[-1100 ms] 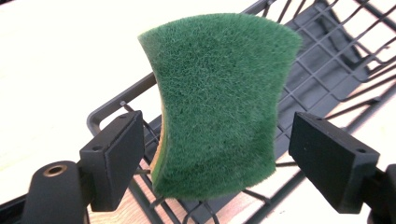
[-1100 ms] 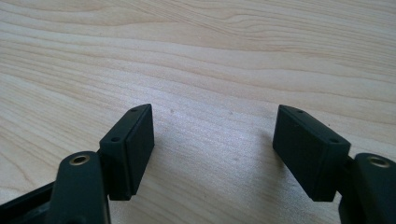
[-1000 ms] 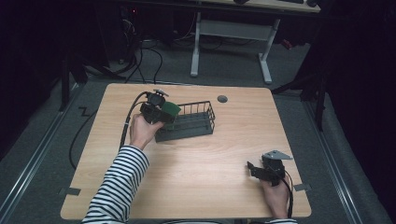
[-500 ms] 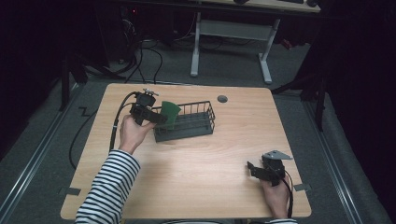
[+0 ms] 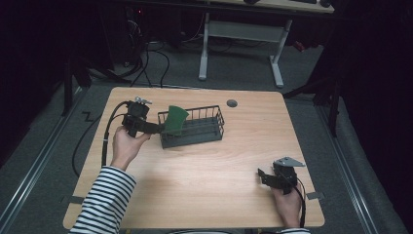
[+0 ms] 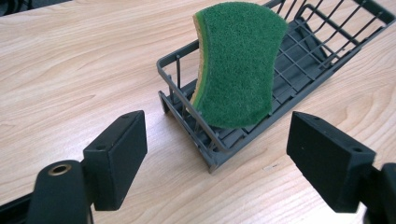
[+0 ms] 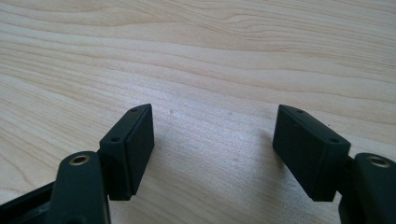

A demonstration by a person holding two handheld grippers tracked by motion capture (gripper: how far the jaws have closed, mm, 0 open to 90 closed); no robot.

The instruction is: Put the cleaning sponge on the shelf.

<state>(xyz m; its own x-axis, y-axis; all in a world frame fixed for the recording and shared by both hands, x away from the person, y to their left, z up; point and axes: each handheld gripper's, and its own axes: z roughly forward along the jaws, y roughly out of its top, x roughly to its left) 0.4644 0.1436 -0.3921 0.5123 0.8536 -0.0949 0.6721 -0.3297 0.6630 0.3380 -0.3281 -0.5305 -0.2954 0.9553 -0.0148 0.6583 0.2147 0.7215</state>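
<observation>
On the table (image 5: 204,165) a wire basket (image 5: 195,132) sits left of centre, toward the far half, its long side running left to right. A sponge (image 5: 175,119) stands on edge inside the basket at its left end, leaning against the wires and rising above the rim. The left gripper (image 5: 155,127) lies just left of the basket, its jaws spread wide and apart from the sponge, which sits ahead of them and between their lines. The right gripper (image 5: 261,175) rests on the table near the front right corner, well apart from the basket, jaws spread over bare wood. A small round cap (image 5: 232,103) lies at the far edge, behind and right of the basket.
</observation>
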